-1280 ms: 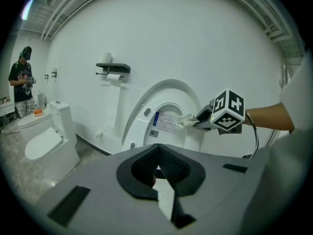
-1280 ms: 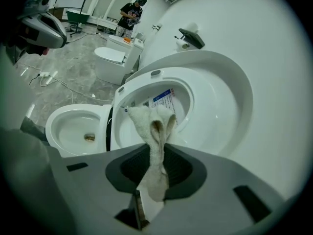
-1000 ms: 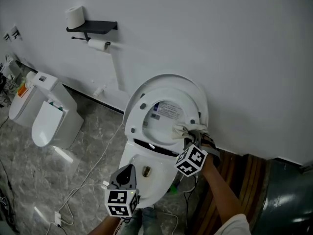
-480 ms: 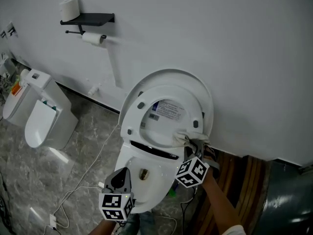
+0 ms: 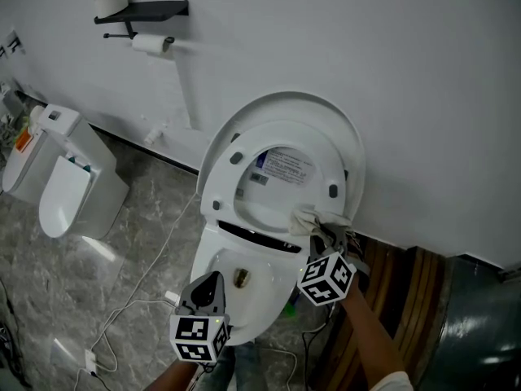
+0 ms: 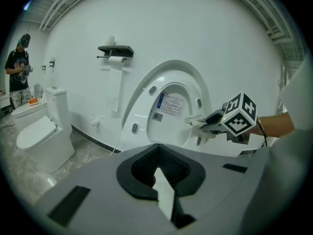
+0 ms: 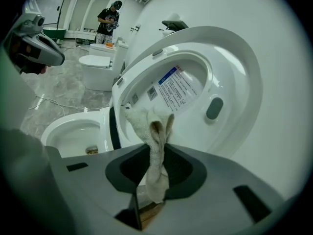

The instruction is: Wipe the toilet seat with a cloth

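A white wall (image 5: 407, 72) and a grey marble floor (image 5: 73, 292) frame the scene. A white toilet (image 5: 213, 261) stands against the wall with its bowl uncovered. A second toilet (image 5: 65, 190), lid down, sits well apart at the left. The lid (image 5: 285, 104) and the toilet seat (image 5: 221, 187) are both raised, leaning back toward the wall. A black shelf (image 5: 142, 10) is fixed high on the wall at the left. The left gripper (image 5: 208, 287) hovers over the front of the bowl, its jaws closed with nothing between them. The right gripper (image 5: 324, 233) is at the seat's lower right, jaws clamped on a beige cloth (image 5: 312, 219) — the cloth's bunched free end lies against the raised seat near the hinge.
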